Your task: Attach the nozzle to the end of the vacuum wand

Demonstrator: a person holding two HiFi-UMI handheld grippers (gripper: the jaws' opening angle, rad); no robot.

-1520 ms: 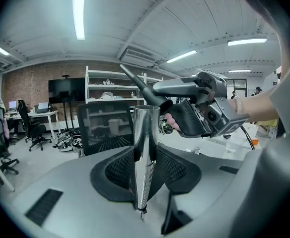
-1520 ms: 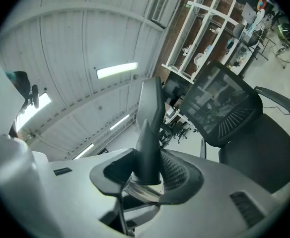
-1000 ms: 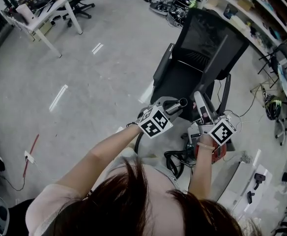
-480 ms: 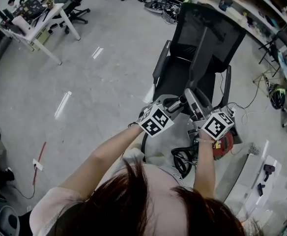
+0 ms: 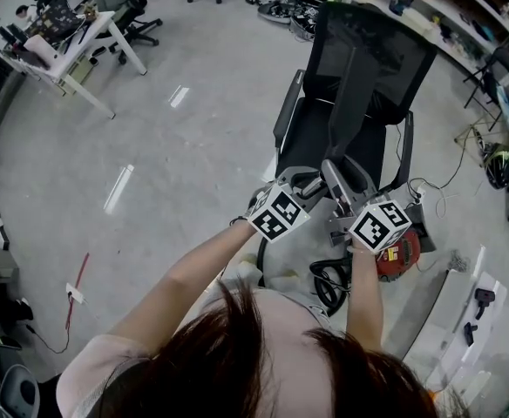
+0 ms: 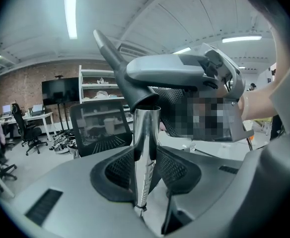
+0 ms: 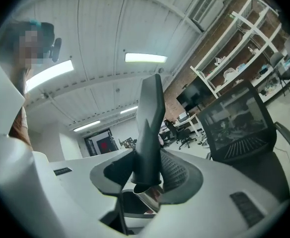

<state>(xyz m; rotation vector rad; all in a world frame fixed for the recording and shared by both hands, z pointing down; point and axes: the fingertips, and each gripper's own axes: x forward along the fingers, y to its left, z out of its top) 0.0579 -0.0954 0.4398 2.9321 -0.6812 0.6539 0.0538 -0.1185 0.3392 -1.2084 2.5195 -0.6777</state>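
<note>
The left hand-held gripper [image 6: 146, 175] clamps the shiny metal vacuum wand [image 6: 146, 133]; the right hand-held gripper [image 7: 146, 176] clamps the dark grey tapered nozzle [image 7: 150, 125].

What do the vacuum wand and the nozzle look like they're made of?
The wand looks like polished metal, probably chromed or stainless: its surface is bright and mirrors the room. The nozzle looks like moulded plastic, dark grey and matte: it shows only a dull sheen and no reflections.

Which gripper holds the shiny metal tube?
The left gripper: its jaws clamp the chrome vacuum wand, while the right gripper holds the dark plastic nozzle.
</note>
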